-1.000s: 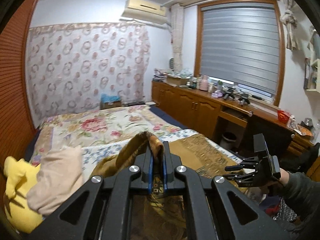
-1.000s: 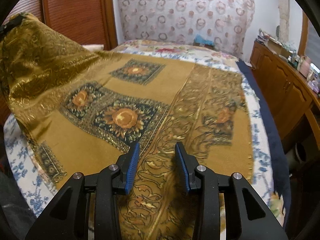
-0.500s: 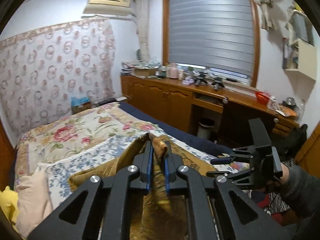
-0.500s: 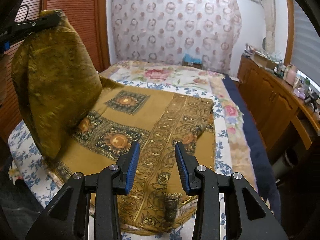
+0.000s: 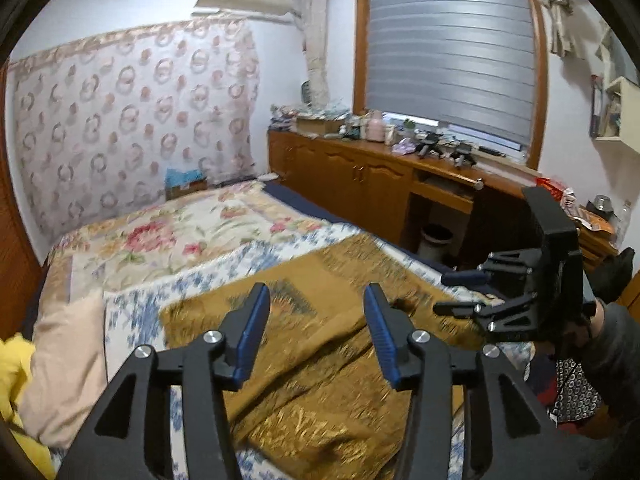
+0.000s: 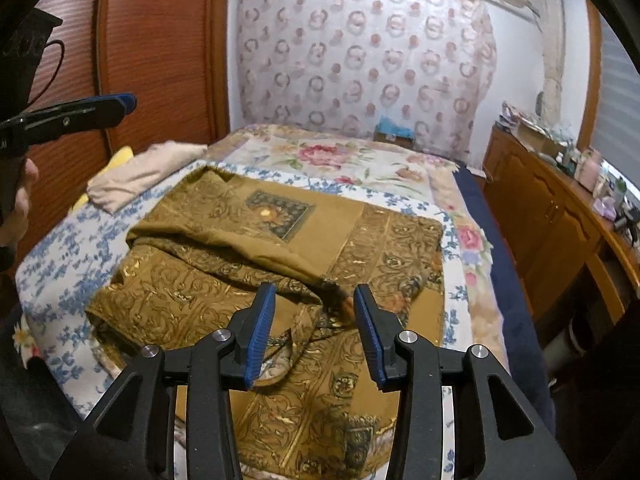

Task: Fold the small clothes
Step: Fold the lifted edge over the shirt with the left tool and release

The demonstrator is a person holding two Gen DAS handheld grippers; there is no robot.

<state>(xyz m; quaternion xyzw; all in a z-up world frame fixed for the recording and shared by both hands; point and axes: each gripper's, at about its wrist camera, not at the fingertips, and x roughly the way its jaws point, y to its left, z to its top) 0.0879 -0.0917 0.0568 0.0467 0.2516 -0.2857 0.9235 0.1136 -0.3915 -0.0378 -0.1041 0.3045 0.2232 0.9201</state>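
Black plastic tongs with blue rubber pads, one pair in each of the person's hands, hang over a bed. The left tongs point(image 5: 314, 326) have just been opening; they now stand released, with nothing between the pads. The right tongs point(image 6: 316, 330) have also just widened a little and are likewise empty, their pads apart above the cloth without touching it.

Below both lies the thing being folded, a gold-brown patterned cloth point(image 6: 280, 248). It rests on the near half of the bed point(image 6: 64, 248), over a blue-flowered sheet. One side of it has been thrown across the rest, so the top layer sits loose and rumpled, with a ridge running diagonally through the middle and a bunched corner just under the right tongs. The far edge lies flat and fairly square.

My judgement is that a fold has just been laid and needs tidying. To do this well, each pair of tongs should take one corner of the loose top layer, pinching only that layer, then draw it taut and level so its edge meets the edge beneath before letting go. Smoothing the ridge outward first would keep creases from being trapped.

Beside the cloth, at the wardrobe side, lie a pale pink garment point(image 6: 140, 176) and something yellow point(image 5: 16, 392), near but clear of the work.
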